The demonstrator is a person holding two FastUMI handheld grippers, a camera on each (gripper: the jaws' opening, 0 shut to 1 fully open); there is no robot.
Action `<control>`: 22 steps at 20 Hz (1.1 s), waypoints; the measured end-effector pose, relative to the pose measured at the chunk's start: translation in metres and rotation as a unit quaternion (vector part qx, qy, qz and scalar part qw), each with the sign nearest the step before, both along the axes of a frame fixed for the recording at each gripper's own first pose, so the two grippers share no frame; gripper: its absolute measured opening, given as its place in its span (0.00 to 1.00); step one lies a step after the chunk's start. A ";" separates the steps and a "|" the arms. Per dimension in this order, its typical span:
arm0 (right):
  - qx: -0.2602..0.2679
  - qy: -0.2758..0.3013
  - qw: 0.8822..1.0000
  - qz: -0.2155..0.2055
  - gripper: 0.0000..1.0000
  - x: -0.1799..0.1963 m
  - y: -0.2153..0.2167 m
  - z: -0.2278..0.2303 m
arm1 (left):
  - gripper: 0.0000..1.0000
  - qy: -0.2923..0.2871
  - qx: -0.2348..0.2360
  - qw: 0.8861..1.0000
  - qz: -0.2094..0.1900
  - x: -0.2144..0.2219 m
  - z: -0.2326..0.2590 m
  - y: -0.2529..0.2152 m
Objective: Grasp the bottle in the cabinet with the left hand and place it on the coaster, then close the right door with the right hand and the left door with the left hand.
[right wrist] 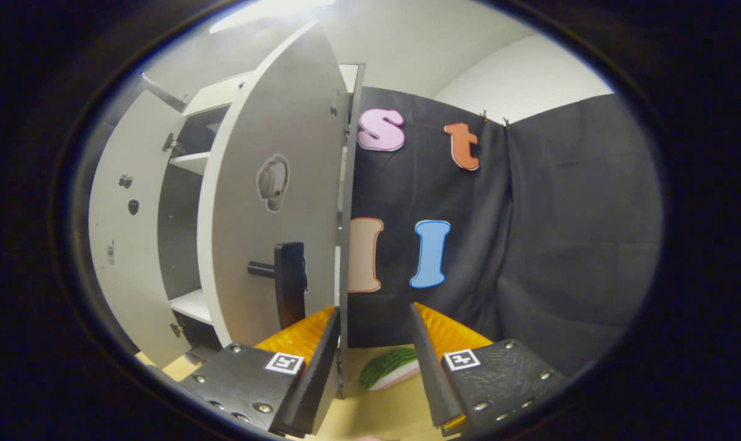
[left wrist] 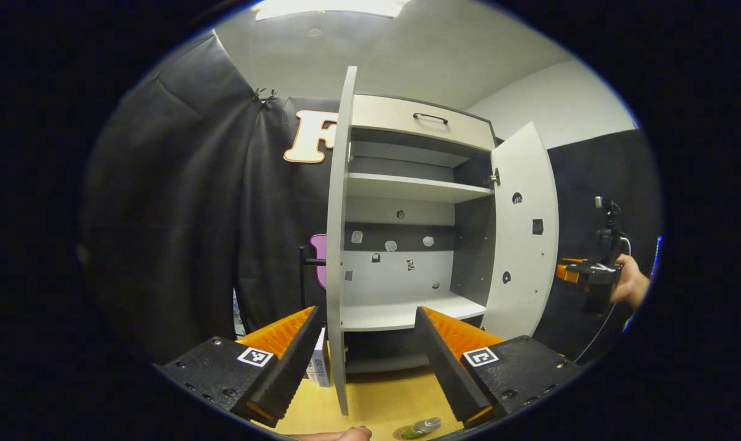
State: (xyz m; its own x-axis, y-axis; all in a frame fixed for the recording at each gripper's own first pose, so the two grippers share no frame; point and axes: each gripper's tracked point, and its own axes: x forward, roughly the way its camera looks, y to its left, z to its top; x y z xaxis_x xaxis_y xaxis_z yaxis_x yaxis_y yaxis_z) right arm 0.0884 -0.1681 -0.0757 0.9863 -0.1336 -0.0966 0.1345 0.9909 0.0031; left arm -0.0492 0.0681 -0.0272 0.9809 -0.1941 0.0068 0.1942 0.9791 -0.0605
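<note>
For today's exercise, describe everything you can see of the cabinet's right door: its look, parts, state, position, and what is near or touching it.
The right door is a tall, pale grey, smooth panel that looks like laminated board. It stands swung wide open on the cabinet. Its outer face carries a black handle on a short post, and a round patch above it. The right gripper is open beside its free edge, not gripping it.
</note>
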 end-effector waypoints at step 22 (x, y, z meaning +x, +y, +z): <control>0.020 -0.019 0.999 0.026 0.77 0.016 0.072 0.014 | 0.97 0.024 0.016 0.999 0.039 -0.009 -0.012 0.043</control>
